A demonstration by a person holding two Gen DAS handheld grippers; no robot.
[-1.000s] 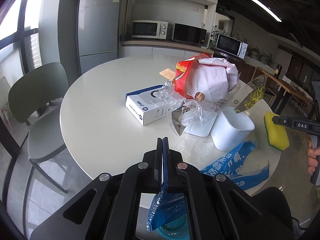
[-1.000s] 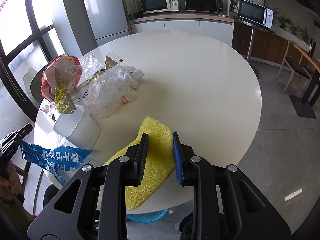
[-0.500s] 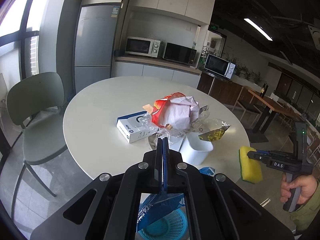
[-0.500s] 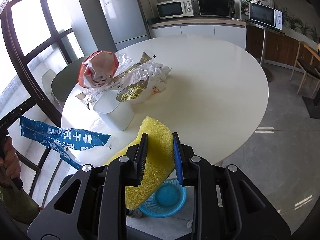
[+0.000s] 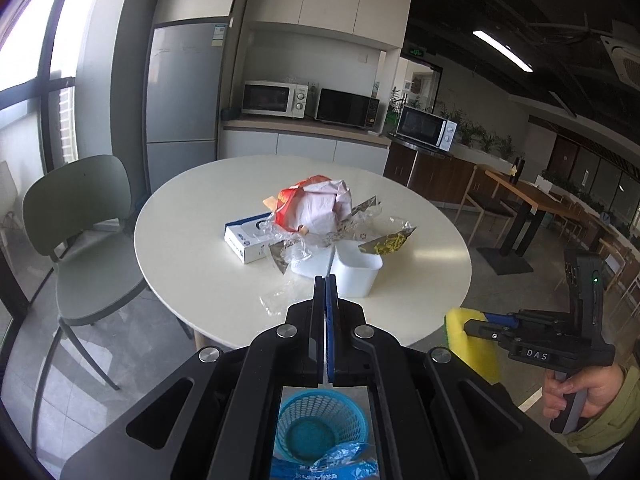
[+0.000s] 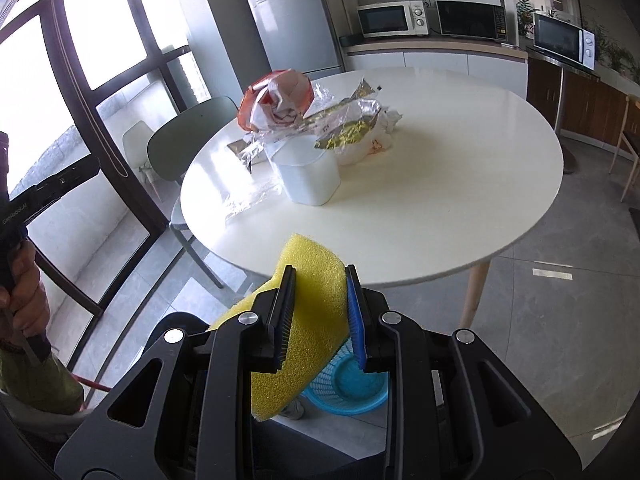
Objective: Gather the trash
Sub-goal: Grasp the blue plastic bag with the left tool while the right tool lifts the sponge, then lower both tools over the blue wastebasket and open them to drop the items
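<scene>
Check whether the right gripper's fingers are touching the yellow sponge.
Touching. The right wrist view shows the right gripper with both fingers pressed against the yellow sponge, pinching it between them.

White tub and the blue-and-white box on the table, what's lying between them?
Crumpled clear plastic wrap lies between the box and the white tub, clearest in the left wrist view.

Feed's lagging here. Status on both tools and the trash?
Left tool shut on blue wrapper, over blue basket. Right tool shut on yellow sponge. More wrappers on round table. Nothing blocking.
</scene>
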